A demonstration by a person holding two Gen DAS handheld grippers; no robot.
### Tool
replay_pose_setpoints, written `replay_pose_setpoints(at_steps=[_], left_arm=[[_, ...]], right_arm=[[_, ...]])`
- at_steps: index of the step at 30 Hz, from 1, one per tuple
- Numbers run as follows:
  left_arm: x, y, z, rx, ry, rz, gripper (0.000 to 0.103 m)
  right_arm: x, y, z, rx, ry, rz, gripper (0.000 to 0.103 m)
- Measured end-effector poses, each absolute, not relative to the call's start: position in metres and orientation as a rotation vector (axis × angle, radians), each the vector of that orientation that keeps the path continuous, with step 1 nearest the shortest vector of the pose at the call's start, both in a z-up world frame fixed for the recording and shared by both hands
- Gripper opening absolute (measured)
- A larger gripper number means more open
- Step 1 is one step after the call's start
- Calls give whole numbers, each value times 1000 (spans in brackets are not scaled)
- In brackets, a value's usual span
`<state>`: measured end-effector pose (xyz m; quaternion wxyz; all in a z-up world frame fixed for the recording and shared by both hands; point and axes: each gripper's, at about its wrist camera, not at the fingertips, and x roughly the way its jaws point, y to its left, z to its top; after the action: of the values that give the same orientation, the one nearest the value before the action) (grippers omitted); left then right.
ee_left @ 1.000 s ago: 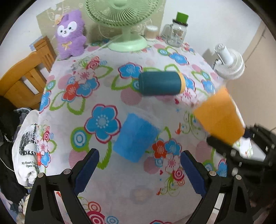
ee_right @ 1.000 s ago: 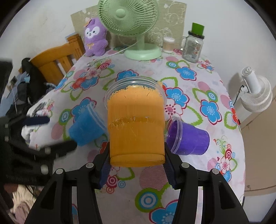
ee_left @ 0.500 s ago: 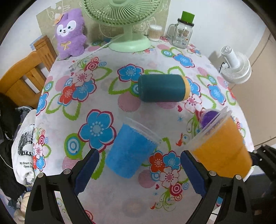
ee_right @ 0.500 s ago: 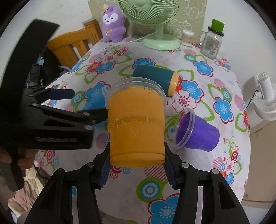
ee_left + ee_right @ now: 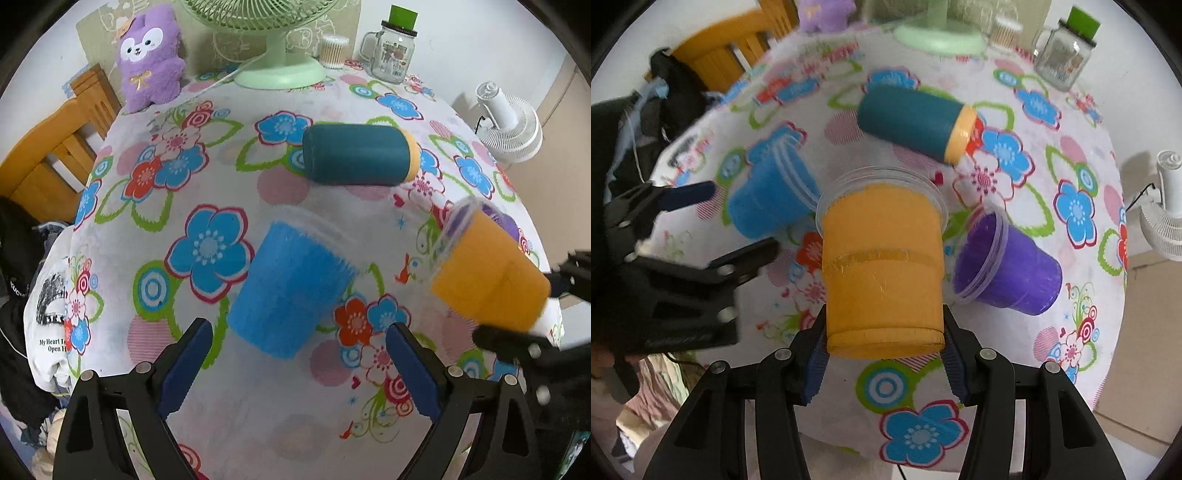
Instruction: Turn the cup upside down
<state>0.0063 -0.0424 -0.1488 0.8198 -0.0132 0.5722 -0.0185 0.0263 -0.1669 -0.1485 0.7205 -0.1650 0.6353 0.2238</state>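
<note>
Orange and clear plastic make up the cup (image 5: 882, 266) at the centre of things: the right tool (image 5: 883, 356) pinches it near its closed base, one blue pad on each side, with the open rim pointing away over the counter (image 5: 1082, 155). From the left wrist view the same orange cup (image 5: 487, 273) hangs at the right edge, tilted, its rim toward the far left.

Just right of it in the right wrist view lies a purple cup (image 5: 1008, 266) on its side, mouth facing left, close to the orange rim (whether they touch cannot be told). To the left lies a blue cup (image 5: 768, 199), also on its side.

The left tool (image 5: 295, 363) is spread wide and grips nothing; the blue cup (image 5: 288, 291) rests on the cloth just beyond its fingers, base nearest the tool. In the right wrist view the left tool (image 5: 727, 225) shows at the left, black with a blue pad.

Farther off, a dark teal bottle (image 5: 358, 155) with a yellow end lies on its side across the floral cloth. At the far edge stand a green fan base (image 5: 280, 74), a purple plush toy (image 5: 151, 59) and a glass jar (image 5: 393, 51) with a green lid. A white fan (image 5: 509, 125) sits off the counter to the right, a wooden chair (image 5: 51, 155) to the left.
</note>
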Motion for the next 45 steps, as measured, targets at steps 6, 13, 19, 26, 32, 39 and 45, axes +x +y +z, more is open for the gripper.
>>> replay_pose_setpoints(at_steps=[6,13,19,26,32,39,45], left_arm=[[3,-32,-153,-60,1237,-12,96],[5,-18,-153,-112,1252,2,96],[12,-11,-150,-126,1248,11,96],[18,-9,-145,-136,1244,14,96],[21,-10,-126,-133,1219,22,96],[16,-16,-85,-117,1156,27,99],[11,-21,-58,-122,1125,26,102]], right_arm=[[40,-144,-159,-428,1436,466,57],[54,-128,-156,-411,1419,471,58],[65,-125,-155,-385,1413,465,58],[69,-133,-144,-310,1370,437,67],[66,-148,-118,-218,1303,433,70],[58,-170,-81,-127,1209,416,83],[49,-187,-51,-89,1128,404,90]])
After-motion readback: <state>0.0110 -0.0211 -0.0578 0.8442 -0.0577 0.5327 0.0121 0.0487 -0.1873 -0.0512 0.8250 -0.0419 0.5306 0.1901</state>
